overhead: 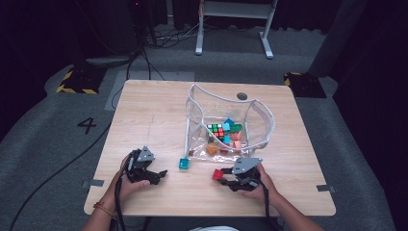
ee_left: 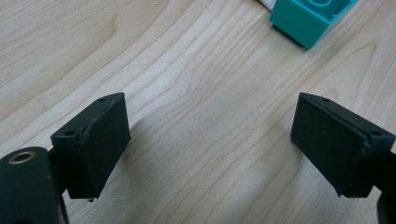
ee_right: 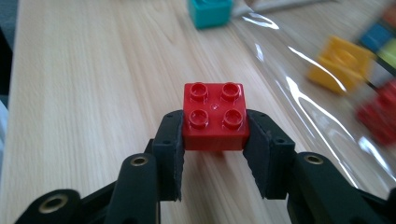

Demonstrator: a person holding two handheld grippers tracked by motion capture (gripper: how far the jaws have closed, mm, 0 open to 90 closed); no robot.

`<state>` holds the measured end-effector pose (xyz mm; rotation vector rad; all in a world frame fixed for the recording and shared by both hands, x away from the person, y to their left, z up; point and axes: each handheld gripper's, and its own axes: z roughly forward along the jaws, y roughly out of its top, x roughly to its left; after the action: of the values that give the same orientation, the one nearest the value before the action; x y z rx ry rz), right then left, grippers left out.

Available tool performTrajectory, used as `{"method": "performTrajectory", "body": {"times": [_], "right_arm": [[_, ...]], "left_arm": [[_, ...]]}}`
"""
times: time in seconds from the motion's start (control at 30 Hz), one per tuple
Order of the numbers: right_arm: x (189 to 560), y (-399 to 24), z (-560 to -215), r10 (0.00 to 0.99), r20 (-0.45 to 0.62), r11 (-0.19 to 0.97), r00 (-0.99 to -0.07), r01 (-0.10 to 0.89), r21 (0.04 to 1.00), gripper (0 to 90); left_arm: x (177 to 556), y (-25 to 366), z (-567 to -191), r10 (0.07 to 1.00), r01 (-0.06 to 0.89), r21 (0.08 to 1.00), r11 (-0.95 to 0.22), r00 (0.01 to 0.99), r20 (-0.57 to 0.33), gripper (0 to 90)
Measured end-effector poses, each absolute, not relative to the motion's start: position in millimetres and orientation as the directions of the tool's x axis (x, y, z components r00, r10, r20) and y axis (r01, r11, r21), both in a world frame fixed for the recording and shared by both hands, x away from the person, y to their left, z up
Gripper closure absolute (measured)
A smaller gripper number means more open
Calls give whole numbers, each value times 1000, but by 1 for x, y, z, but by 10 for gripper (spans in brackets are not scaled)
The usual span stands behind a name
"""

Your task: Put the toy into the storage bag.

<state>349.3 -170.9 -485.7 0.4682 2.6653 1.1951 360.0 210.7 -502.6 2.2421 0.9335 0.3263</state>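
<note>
Lab: hazard-taped floor (overhead: 77, 82), numbered carpet (overhead: 86, 125).

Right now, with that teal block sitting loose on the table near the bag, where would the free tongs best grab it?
Probably across two opposite flat side walls of the teal block, coming in low from the person's side with the open left tongs. It lies on the table with a corner towards them, so they may need turning to square up. The clear bag crowds its far side.

A clear plastic bag (overhead: 260, 115) sits right of centre on the wooden tabletop (overhead: 154, 115), holding a colour-tiled puzzle cube (overhead: 216, 130); a teal brick (overhead: 184, 164) lies beside its lower-left corner.
</note>
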Motion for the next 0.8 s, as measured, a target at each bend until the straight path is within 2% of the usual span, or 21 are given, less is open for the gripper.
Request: {"method": "performTrajectory", "body": {"times": [0.03, 0.37, 0.8], "right_arm": [[348, -179, -485, 383, -28, 622, -923, 236, 746, 592], [344, -252, -474, 492, -57, 575, -869, 275, 771, 592], [349, -307, -468, 629, -52, 501, -775, 353, 790, 592]], "left_arm": [[360, 211, -503, 701, 530, 674, -515, 713, -24, 118], [360, 211, -503, 702, 531, 674, -514, 712, -26, 118], [361, 211, -503, 698, 532, 672, -515, 716, -32, 118]]}}
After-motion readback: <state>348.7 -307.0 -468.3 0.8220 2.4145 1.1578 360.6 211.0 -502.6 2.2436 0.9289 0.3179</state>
